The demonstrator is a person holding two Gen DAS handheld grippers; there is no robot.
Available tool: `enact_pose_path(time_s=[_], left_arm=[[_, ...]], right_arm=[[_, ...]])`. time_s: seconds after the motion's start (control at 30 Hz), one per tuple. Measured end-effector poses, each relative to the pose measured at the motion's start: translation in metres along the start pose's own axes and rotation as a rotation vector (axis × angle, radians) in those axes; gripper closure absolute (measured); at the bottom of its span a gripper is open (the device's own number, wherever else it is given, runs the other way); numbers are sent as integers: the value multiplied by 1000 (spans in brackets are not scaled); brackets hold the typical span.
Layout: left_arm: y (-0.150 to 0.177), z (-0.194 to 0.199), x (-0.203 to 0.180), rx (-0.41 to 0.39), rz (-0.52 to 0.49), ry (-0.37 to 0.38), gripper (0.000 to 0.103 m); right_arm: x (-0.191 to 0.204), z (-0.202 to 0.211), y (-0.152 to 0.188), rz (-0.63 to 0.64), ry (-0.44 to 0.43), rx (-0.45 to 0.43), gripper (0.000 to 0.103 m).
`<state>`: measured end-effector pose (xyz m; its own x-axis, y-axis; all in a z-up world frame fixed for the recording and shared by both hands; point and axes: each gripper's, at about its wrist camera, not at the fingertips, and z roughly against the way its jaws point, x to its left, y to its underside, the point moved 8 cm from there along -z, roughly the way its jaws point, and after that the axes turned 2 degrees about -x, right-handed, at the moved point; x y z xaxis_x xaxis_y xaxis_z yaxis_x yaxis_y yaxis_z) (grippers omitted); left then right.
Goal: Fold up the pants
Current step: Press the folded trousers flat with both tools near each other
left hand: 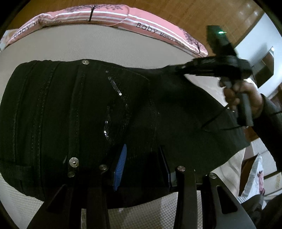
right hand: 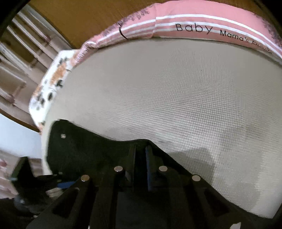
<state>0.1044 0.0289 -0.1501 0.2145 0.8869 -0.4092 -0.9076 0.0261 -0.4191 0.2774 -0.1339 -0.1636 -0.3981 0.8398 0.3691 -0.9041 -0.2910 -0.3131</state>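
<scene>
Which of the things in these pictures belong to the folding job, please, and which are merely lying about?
Part of the job:
- black pants
- left gripper, over the pants
- right gripper, shut on the pants' edge
- mattress, the work surface

Just lying about:
- pink pillow
- flowered cloth

Matt black cloth pants (left hand: 74, 109) (glinting sequins) on woven-textured mattress (right hand: 158, 91)

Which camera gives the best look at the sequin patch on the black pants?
The left wrist view: the sequin patch sits mid-frame on the black pants, its shiny strips clearly visible. The right wrist view shows only a dark edge of the pants against the mattress, with no sequins visible.
</scene>
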Motion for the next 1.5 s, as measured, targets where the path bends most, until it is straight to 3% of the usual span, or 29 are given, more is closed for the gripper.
enact_pose_path(time_s=[0.17,0.3,0.43,0.57,0.7,0.77,0.93,1.0,1.2,1.37,1.5], left_arm=[[5,2,-1,-4,9,-1,64],[13,6,1,-5,36,18,64],[18,9,3,1,40,25,64],[20,8,1,9,25,10,64],[22,9,-1,12,16,-6,64],[25,10,-1,12,14,-11,64],[24,12,-1,19,25,-13,64],[22,13,-2,26,32,-5,64],[4,7,-28,37,-54,1,64],[-25,-1,-62,15,-156,29,64],[-63,-18,-89,-10,-202,66,64]], right_arm=[[-9,-13,-3,-35,15,-23,93],[-11,13,-9,-68,50,-96,76],[-7,43,-4,-70,65,-178,76],[-6,47,18,-105,40,-161,76],[-27,24,50,-148,109,-68,79],[-34,32,53,-157,119,-105,84],[-38,56,53,-196,126,-185,76],[-35,56,62,-189,121,-172,74],[-58,61,84,-216,191,-197,80],[-81,97,93,-304,207,-285,73],[-89,110,108,-311,228,-275,70]])
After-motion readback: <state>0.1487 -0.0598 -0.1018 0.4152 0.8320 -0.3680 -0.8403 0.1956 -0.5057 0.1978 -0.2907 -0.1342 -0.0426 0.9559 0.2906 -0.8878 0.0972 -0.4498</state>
